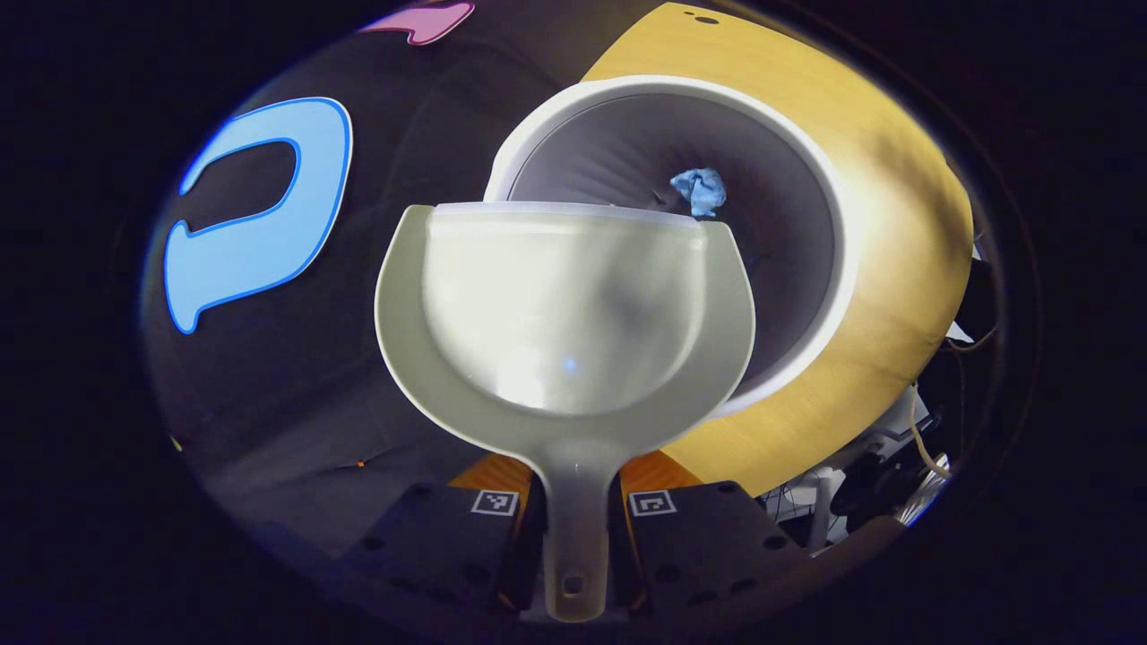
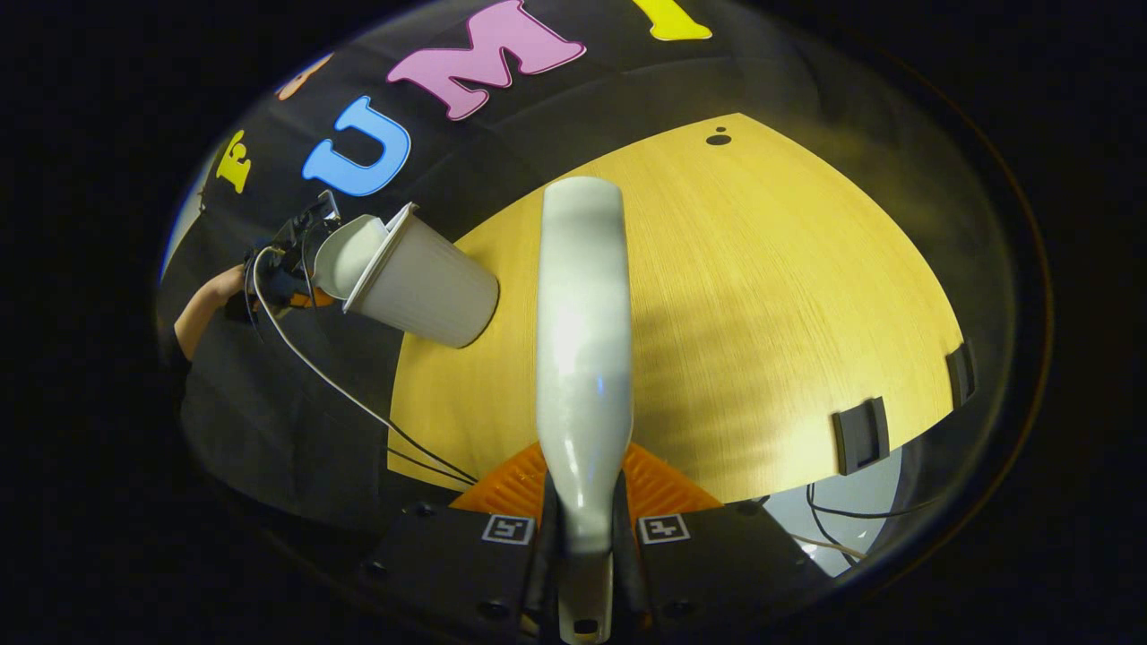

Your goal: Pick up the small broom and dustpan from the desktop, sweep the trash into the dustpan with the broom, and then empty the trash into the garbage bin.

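In the left gripper view, the left gripper (image 1: pixel 573 528) has its fingers pinching the handle of the dustpan (image 1: pixel 564 313), one on each side of the narrow stem. Ahead of the fingers the pan's lip tips over the rim of the white garbage bin (image 1: pixel 833 242), and a crumpled blue scrap of trash (image 1: pixel 701 190) lies inside the bin, just past the lip. The bin stands on the wooden desktop (image 1: pixel 896 179). The pan looks like thin, light, stiff plastic with a smooth finish, so it could twist in a loose grip; the flat stem between the fingers is the sensible place to hold it.

In the right gripper view, the right gripper (image 2: pixel 582 537) has its fingers pressed onto the base of the broom (image 2: pixel 582 340), which points straight ahead over the desktop. It looks light, rigid and glossy, and best held low on its narrowed neck. Far off to the fingers' left, the other gripper tilts the dustpan into the bin.
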A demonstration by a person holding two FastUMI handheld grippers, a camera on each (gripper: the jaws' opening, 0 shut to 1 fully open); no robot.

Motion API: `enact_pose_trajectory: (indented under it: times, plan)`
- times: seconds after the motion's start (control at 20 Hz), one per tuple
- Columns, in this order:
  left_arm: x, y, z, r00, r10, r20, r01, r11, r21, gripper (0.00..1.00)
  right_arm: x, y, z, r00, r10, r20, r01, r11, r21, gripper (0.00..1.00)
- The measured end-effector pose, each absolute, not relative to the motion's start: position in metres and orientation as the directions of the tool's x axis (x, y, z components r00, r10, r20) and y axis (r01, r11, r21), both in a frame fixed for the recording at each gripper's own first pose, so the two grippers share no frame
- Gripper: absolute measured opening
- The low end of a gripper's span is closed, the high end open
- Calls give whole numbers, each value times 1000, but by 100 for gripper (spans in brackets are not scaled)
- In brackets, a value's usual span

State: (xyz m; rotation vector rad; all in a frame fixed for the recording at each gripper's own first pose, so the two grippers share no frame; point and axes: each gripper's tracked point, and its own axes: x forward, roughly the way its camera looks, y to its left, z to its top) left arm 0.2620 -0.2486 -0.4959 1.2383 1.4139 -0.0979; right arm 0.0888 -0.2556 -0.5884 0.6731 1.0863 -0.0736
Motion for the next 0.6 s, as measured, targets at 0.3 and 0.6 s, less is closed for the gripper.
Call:
enact_pose_trajectory:
  times: [0.3, 0.6]
  plan:
    - [258, -251, -469, 421, 525, -739, 556, 495, 668, 29, 90, -263, -589, 477, 273, -835, 324, 829, 456, 28]
    - [240, -288, -432, 672, 325, -665, 351, 652, 673, 28, 87, -269, -591, 457, 280, -844, 275, 858, 434, 28]
